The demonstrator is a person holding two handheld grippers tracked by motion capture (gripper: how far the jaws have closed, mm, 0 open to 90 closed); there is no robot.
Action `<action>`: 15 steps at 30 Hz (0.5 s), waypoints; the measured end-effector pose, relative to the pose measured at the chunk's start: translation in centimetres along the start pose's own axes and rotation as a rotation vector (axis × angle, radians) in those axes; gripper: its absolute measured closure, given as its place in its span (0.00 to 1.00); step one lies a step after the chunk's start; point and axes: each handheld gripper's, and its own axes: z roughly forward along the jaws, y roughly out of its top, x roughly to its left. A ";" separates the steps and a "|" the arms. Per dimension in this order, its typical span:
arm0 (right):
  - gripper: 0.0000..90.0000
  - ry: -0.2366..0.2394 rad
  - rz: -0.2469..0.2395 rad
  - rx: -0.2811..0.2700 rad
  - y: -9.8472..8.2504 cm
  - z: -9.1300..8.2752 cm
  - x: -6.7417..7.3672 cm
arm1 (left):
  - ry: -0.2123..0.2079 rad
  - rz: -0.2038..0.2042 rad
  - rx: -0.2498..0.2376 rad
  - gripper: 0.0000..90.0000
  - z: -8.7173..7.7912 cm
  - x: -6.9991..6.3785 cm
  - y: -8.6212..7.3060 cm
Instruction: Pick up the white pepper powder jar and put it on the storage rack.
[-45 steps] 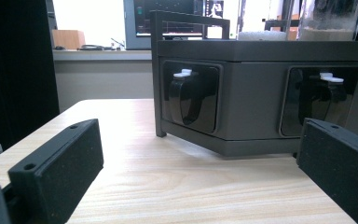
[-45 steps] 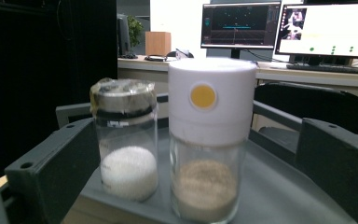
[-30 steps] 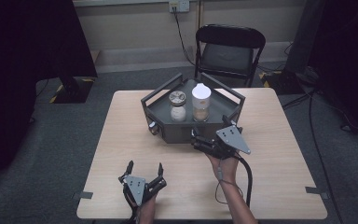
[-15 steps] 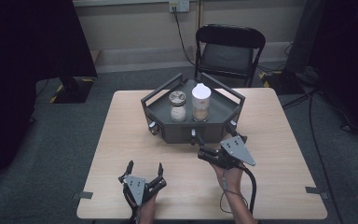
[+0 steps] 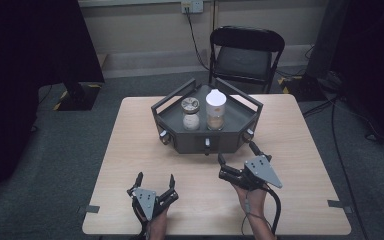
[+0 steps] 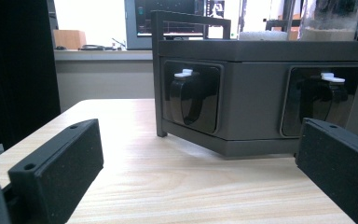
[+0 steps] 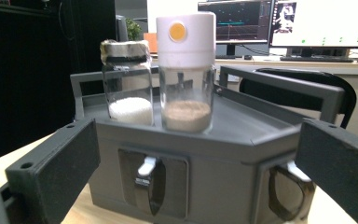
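Bare tabletop (image 5: 130, 150) around both tongs, right tongs (image 5: 236, 162) near tray (image 5: 190, 142), left tongs (image 5: 155, 181) back

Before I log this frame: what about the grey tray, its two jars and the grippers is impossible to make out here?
- White-capped jar: left gripper view, its cap is cut off by the top edge.
- Grey tray: right gripper view, its far side is hidden behind the jars; its base is cut off by the bottom edge.
- Metal-lidded jar: high view, lid pattern too small to read.
- Left gripper: high view, its handle is cut off by the bottom edge.
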 end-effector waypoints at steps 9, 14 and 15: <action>0.00 -0.037 0.012 0.011 -2.0 -1.8 0.1 | -0.001 0.000 0.000 0.00 0.0 0.0 0.0; 0.00 -0.088 0.021 0.008 -3.3 -2.8 0.6 | -0.003 0.001 0.001 0.00 0.0 0.1 0.0; 0.00 -0.090 0.022 0.009 -3.6 -2.9 0.6 | -0.003 0.001 0.001 0.00 0.0 0.1 0.0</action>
